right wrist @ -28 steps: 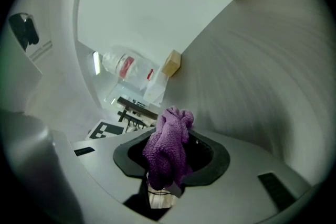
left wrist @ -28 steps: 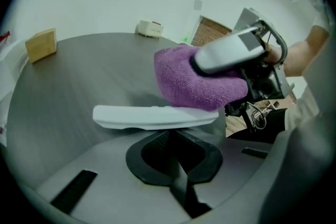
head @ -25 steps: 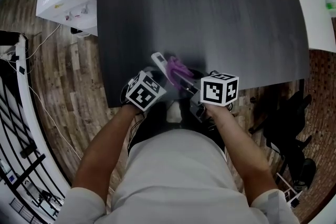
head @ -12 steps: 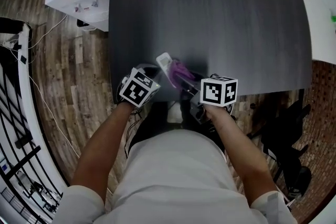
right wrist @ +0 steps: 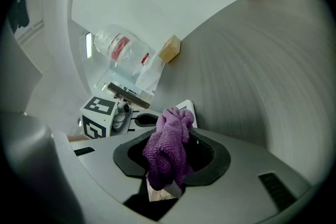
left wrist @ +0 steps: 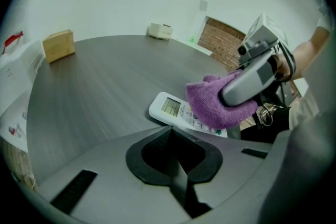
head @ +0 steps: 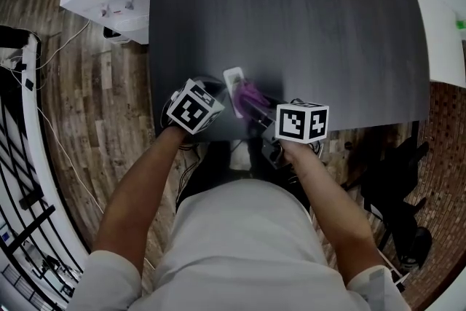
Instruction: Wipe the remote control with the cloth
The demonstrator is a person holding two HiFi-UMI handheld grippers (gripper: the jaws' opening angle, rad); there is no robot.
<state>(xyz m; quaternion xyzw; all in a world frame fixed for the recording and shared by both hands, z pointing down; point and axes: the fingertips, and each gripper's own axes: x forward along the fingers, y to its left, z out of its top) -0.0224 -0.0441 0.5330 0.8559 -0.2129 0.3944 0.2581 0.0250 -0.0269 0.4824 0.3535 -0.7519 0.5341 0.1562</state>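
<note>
The left gripper (left wrist: 176,160) has its jaws closed together with nothing seen between them. The white rectangular plastic remote control (left wrist: 173,109), with its small screen, lies flat on the dark grey wood-grain table (left wrist: 105,76) just beyond their tips; whether they touch it cannot be told. The right gripper (right wrist: 166,178) has its jaws clamped on a bunched purple fluffy cloth (right wrist: 168,147), which sticks out past their tips and rests on the remote's button end, just beside the screen.
</note>
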